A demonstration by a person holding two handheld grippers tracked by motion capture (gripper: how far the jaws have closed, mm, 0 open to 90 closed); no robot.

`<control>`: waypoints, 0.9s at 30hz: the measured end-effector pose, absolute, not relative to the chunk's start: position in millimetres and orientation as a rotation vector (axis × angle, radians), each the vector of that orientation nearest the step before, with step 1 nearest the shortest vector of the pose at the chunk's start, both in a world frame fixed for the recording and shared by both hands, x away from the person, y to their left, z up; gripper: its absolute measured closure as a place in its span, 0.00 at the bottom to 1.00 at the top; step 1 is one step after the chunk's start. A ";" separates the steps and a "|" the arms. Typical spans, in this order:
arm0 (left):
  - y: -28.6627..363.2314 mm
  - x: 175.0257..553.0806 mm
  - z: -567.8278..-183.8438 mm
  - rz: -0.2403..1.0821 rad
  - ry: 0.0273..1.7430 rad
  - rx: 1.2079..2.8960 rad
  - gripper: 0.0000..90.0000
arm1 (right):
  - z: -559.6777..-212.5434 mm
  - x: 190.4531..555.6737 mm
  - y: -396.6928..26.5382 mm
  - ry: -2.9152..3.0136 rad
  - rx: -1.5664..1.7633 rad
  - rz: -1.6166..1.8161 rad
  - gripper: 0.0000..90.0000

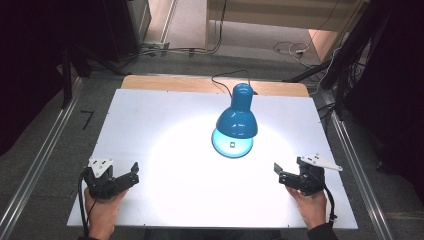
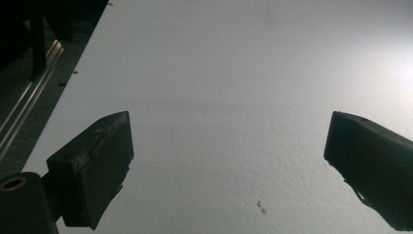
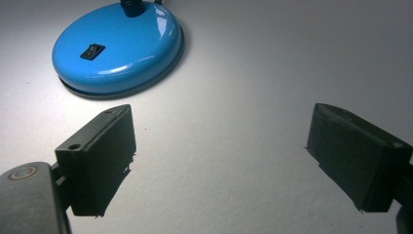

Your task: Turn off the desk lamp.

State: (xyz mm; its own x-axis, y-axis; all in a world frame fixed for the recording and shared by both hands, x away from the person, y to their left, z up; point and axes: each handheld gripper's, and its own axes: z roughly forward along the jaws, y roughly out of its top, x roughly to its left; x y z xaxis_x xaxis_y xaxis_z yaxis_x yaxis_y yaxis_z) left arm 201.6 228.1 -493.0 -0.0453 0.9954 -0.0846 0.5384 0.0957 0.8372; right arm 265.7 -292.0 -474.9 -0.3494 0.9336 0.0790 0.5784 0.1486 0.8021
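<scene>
Jaws of the left gripper (image 1: 131, 176) and right gripper (image 1: 281, 172) stood wide apart, gripping nothing, low over the white table (image 1: 165, 140). Between them and farther back stood the blue lamp (image 1: 236, 122), lit, nearer the right gripper.

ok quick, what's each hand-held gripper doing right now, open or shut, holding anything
Left hand-held gripper: open, jaws wide apart, holding nothing, over the white table top.
Right hand-held gripper: open, holding nothing, short of the glossy blue round lamp base.
</scene>
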 end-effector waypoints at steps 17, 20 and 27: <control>222.9 197.1 -491.0 0.805 1.649 1.529 0.05 | -475.8 272.3 -273.9 2.004 1.430 1.037 0.12; 221.0 197.8 -491.5 0.799 1.638 1.544 0.05 | -476.4 274.9 -268.7 2.016 1.426 1.033 0.12; 219.8 196.4 -491.0 0.815 1.639 1.544 0.05 | -473.3 277.5 -256.4 2.032 1.401 1.045 0.12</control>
State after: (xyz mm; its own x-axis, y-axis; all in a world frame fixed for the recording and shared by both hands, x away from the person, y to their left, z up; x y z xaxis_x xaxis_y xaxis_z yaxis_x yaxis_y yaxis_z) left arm 196.4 219.8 -491.0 -0.0127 0.9963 -0.0844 0.5339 0.0782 0.8419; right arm 277.5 -256.4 -473.3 -0.3777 0.9246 0.0488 0.5779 0.1942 0.7927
